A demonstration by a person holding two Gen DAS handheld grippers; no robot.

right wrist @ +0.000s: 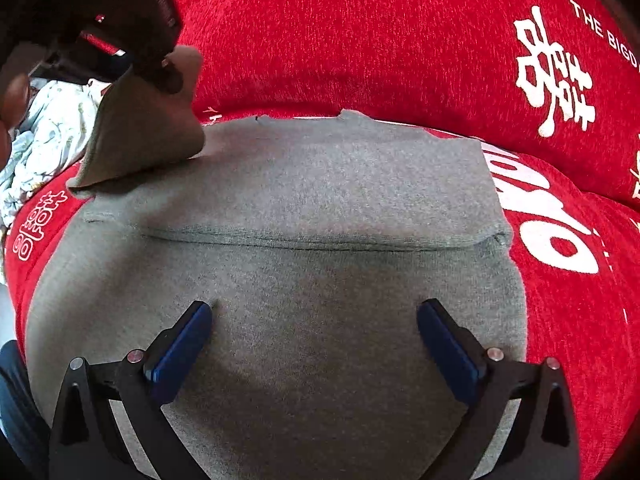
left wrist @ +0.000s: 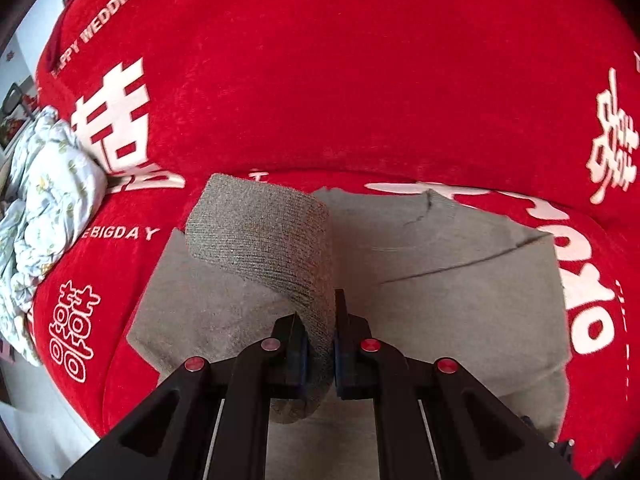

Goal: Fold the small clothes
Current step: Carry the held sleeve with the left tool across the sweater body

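Grey knit garment [right wrist: 320, 208] lies spread on the red sofa seat [right wrist: 560, 320], near its front edge. Left gripper [left wrist: 320, 344], tilted steeply down, pinches what looks like a sleeve [left wrist: 272, 240], lifted. Right gripper [right wrist: 314, 320] angles down over the garment, jaws spread wide

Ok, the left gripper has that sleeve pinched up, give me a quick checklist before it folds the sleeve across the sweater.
1. Left gripper shut on the sleeve: ok.
2. Sleeve lifted off the grey sweater: ok.
3. Right gripper open, fingertips resting on the sweater body: ok.
4. Sweater body flat on the red cover: ok; one horizontal fold line across it.
5. Landing area on the body free of clutter: ok.
6. Floral cloth clear of the sweater: ok; it lies off to the left.
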